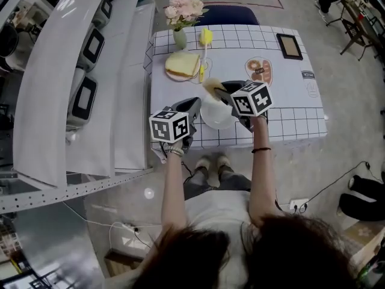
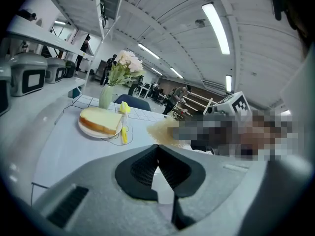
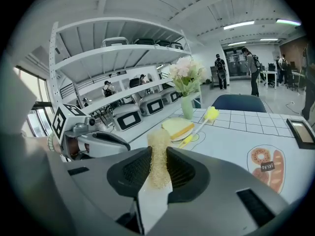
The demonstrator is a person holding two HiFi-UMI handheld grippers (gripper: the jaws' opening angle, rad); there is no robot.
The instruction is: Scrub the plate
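Table (image 1: 289, 80): white grid cloth, shelves (image 1: 60, 71) beside.
Left gripper (image 2: 157, 151): jaws pinched on plate (image 1: 219, 118) rim.
Right gripper (image 3: 158, 170): clamped on scrub pad (image 3: 158, 149).
Head view alone: shoes (image 1: 213, 161) below table edge.

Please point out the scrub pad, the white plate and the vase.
scrub pad (image 3: 158, 154), right gripper view, its middle
white plate (image 1: 218, 116), head view, its bare centre
vase (image 1: 180, 38), head view, its green body

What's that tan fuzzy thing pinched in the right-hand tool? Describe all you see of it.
The scrub pad is a tan, coarse, fibrous strip, like loofah. The right gripper pinches its lower part between black ribbed fingers, its free end jutting out past them. It sits by the far rim of the white plate; whether they touch is unclear.
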